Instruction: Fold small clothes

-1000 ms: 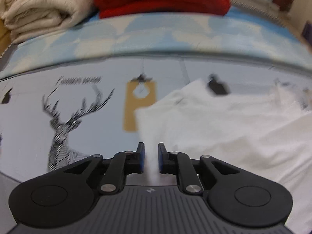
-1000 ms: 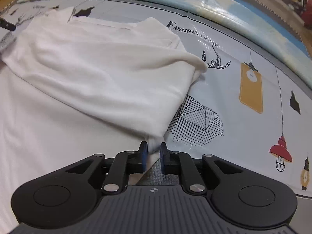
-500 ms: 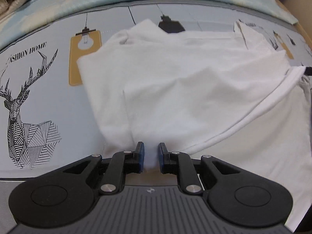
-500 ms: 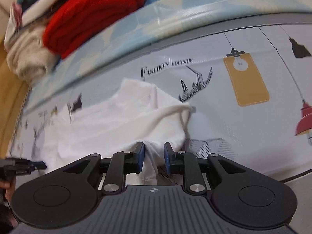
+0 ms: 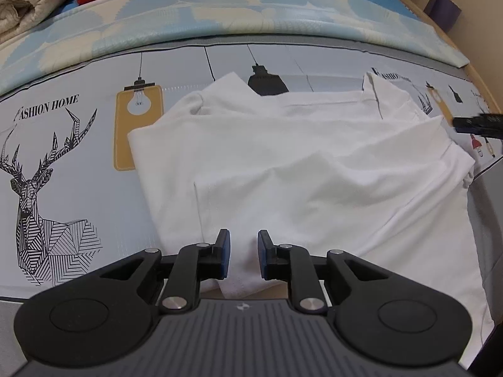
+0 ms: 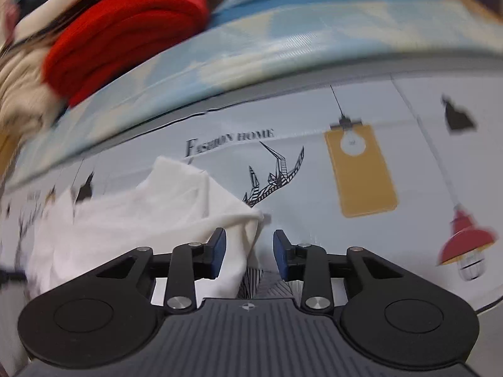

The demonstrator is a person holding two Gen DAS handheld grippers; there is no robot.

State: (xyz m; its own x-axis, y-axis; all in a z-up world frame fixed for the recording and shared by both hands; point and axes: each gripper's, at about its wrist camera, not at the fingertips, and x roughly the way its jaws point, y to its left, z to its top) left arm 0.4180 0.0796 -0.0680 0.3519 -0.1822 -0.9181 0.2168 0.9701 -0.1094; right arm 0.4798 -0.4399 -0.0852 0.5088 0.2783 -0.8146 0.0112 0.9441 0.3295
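A white t-shirt point(image 5: 298, 169) lies partly folded on a printed grey-blue sheet point(image 5: 72, 163). My left gripper point(image 5: 243, 254) is at the shirt's near edge, its jaws a little apart with white cloth lying between them. My right gripper point(image 6: 248, 253) is open at the shirt's right edge point(image 6: 132, 220); loose cloth hangs by its left pad. The right gripper's tip shows in the left wrist view point(image 5: 478, 124) at the far right of the shirt.
Folded red point(image 6: 125, 40) and cream point(image 5: 22, 6) blankets are stacked at the back left on a light blue cover point(image 5: 251, 9). The sheet carries deer, lamp and lettering prints. A wooden edge point(image 5: 484, 88) runs along the right.
The right gripper's jaws have opened wider and let go of the shirt's edge; its view swung up. The left gripper's jaws have parted slightly and it has drawn back a little.
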